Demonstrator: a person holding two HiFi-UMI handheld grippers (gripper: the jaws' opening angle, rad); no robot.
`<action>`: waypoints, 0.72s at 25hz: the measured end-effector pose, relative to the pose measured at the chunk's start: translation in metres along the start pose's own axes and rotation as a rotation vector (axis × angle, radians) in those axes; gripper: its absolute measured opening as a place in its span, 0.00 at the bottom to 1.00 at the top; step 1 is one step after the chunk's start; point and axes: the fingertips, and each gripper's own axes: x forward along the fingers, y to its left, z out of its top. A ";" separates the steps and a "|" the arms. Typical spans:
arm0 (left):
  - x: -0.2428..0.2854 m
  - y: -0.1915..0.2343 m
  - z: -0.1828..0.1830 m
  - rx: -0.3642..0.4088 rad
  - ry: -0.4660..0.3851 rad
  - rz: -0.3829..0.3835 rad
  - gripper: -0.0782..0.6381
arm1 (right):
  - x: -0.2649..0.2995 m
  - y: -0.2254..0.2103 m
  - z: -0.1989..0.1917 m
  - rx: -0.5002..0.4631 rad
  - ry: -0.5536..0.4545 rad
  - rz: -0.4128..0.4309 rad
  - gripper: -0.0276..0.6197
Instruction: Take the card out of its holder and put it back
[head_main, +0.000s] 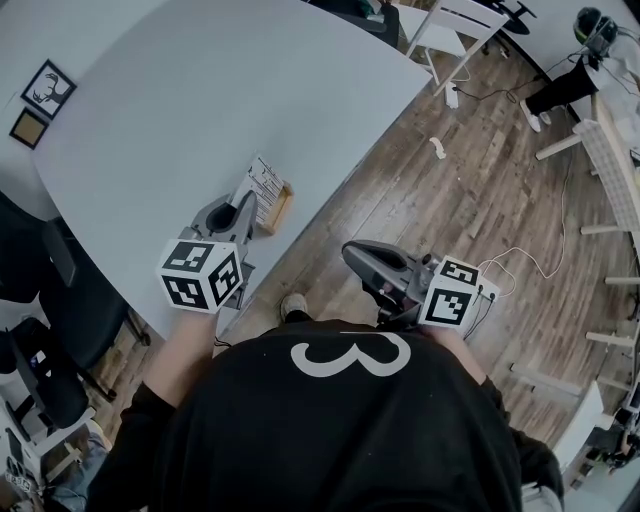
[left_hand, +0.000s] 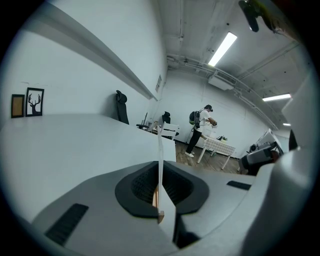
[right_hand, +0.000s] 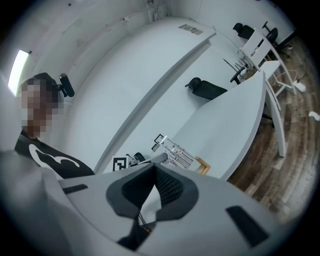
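A white printed card (head_main: 264, 186) stands at a small wooden holder (head_main: 279, 210) near the table's front edge. I cannot tell how deep it sits in the slot. My left gripper (head_main: 244, 207) is shut on the card. In the left gripper view the card (left_hand: 160, 165) shows edge-on between the pads, with a bit of the wooden holder (left_hand: 156, 199) at its foot. My right gripper (head_main: 352, 256) hangs off the table over the wood floor, shut and empty. Its own view shows the card (right_hand: 176, 154), the holder (right_hand: 202, 166) and my left gripper (right_hand: 150, 159) ahead of it.
The large pale table (head_main: 200, 90) ends just right of the holder, with wood floor (head_main: 470, 200) beyond. A black office chair (head_main: 60, 300) stands at the left, a white chair (head_main: 455, 25) at the far end. A person (left_hand: 200, 131) stands far back.
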 end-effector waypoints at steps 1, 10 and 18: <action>0.001 0.001 -0.001 -0.001 0.003 0.001 0.14 | 0.000 0.000 0.000 0.001 0.000 0.000 0.06; 0.001 0.003 -0.003 -0.004 0.006 0.022 0.14 | -0.002 -0.002 0.000 0.000 -0.003 0.000 0.06; 0.001 0.003 -0.004 -0.006 0.013 0.053 0.14 | -0.008 -0.003 0.001 0.002 -0.007 -0.005 0.06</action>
